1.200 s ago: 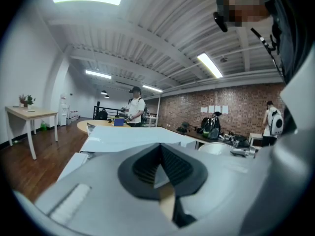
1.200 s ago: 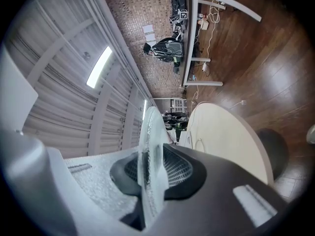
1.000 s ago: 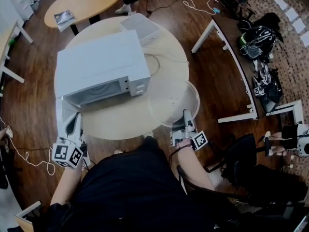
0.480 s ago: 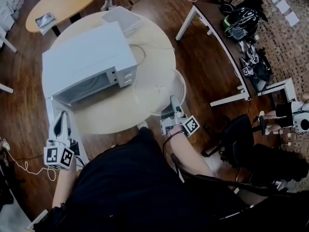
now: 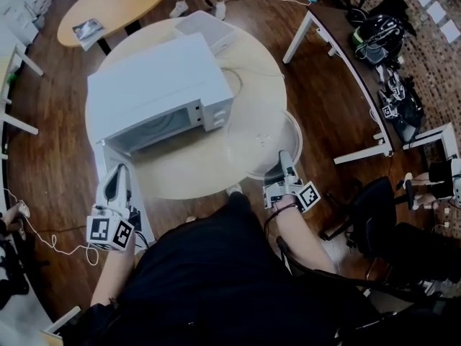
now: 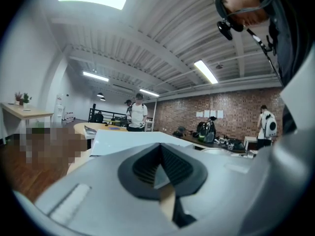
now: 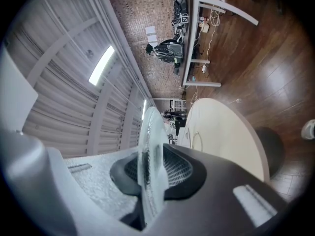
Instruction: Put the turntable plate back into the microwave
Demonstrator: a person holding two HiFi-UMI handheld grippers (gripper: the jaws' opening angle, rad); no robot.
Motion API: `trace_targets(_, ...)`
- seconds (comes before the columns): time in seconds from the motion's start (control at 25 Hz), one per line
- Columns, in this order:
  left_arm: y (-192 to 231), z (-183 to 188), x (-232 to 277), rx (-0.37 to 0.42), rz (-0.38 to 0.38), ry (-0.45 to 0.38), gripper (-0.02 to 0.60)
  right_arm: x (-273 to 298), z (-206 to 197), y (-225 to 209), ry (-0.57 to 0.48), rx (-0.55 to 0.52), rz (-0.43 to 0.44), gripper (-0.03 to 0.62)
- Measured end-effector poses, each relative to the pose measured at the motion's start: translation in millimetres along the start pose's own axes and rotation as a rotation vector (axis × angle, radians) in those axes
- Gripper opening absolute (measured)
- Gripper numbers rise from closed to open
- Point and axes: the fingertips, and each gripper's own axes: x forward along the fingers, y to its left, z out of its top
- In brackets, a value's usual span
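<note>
Turntable plate [image 5: 261,144] pinched in right gripper [image 5: 286,157] jaws beside open microwave [image 5: 162,92]; left gripper [image 5: 119,173] jaws pressed together by its door [image 5: 101,163].

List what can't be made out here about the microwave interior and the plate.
- Microwave cavity floor: head view, mostly hidden under its own roof; left gripper view, blocked by the left gripper itself.
- Whether the turntable plate rests on the table or is lifted: head view looks straight down through clear glass.
- Plate's far rim: right gripper view, edge-on between the fingers of the right gripper.
</note>
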Motion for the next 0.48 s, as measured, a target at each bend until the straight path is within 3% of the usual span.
trace_targets(0.2,-13,-7,5,-0.009,-0.015,-0.002,0.006,-10,17,-4,-0.003,-0.038,-0.008,0.043)
trace_targets(0.48,-13,-6,1,-0.007,-0.002,-0.011,0.006,-9,2,-8,0.022,-0.014,-0.015,0.043)
